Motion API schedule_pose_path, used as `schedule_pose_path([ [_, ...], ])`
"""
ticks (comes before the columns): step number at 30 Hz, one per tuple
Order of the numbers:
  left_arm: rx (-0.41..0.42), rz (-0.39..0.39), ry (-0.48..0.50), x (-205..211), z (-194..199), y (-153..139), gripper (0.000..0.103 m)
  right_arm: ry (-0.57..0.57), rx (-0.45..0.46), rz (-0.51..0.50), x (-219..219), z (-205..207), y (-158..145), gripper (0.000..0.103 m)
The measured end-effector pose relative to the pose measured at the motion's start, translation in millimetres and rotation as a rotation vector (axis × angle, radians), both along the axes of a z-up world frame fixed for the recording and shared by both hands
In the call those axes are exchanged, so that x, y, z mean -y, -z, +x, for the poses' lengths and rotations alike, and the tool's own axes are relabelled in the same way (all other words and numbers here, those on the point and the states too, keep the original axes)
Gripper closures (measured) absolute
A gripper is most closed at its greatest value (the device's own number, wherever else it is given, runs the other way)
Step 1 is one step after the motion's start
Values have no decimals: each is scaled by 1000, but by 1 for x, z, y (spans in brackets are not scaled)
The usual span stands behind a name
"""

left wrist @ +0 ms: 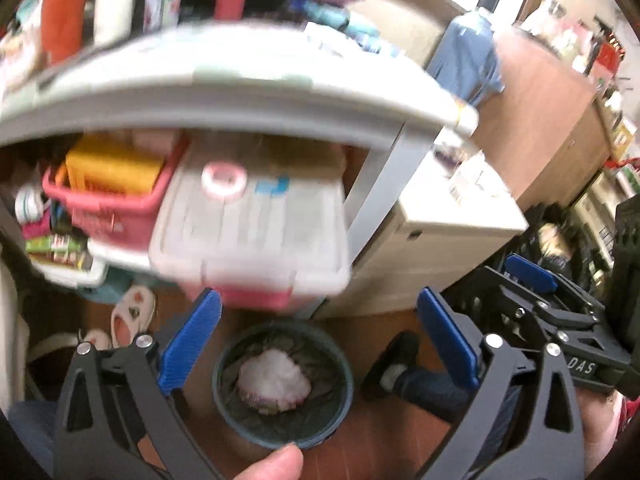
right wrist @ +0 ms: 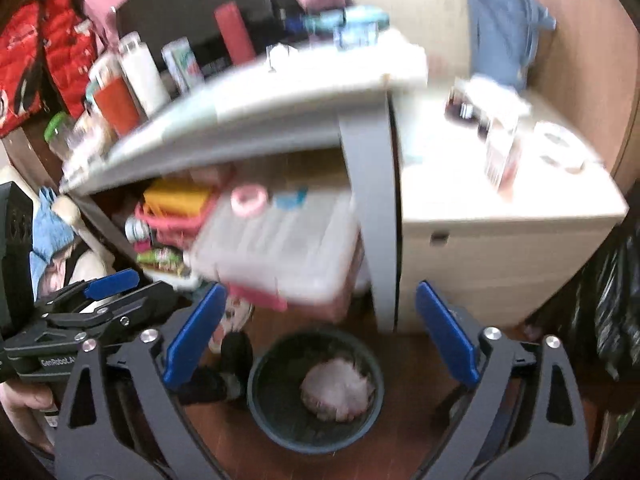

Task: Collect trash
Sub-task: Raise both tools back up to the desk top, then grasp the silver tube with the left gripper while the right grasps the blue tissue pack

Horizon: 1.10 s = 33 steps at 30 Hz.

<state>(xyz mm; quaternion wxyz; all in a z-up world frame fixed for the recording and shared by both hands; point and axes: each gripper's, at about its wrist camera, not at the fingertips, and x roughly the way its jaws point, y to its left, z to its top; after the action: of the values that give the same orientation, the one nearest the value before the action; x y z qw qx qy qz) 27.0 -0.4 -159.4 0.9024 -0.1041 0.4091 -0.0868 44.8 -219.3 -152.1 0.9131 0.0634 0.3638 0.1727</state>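
A round dark bin (left wrist: 226, 396) with a black liner stands on the wooden floor, and a crumpled white and pink wad of trash (left wrist: 275, 378) lies inside it. My left gripper (left wrist: 320, 340) is open and empty, held above the bin. The right wrist view shows the same bin (right wrist: 264, 408) with the wad (right wrist: 336, 394) in it, below my open, empty right gripper (right wrist: 320, 336). Each gripper shows at the edge of the other's view, the right one (left wrist: 532, 304) and the left one (right wrist: 100, 300). Both views are blurred.
A white desk (left wrist: 200, 96) crowded with bottles stands over a clear lidded storage box (left wrist: 256, 232) and a pink basket (left wrist: 108, 200). A beige cabinet (right wrist: 500, 240) is beside it. A foot in a dark sock (left wrist: 396, 364) rests near the bin. Black bags (right wrist: 616, 300) lie at right.
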Motion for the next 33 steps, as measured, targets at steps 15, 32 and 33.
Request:
schedule_pose_path([
  [15, 142, 53, -49, 22, 69, -115, 5, -14, 191, -69, 7, 59, -116, 5],
  [32, 41, 65, -112, 23, 194, -95, 5, -77, 139, -110, 4, 197, -108, 5],
  [33, 34, 63, -118, 22, 202, -92, 5, -81, 133, -113, 3, 205, -106, 5],
])
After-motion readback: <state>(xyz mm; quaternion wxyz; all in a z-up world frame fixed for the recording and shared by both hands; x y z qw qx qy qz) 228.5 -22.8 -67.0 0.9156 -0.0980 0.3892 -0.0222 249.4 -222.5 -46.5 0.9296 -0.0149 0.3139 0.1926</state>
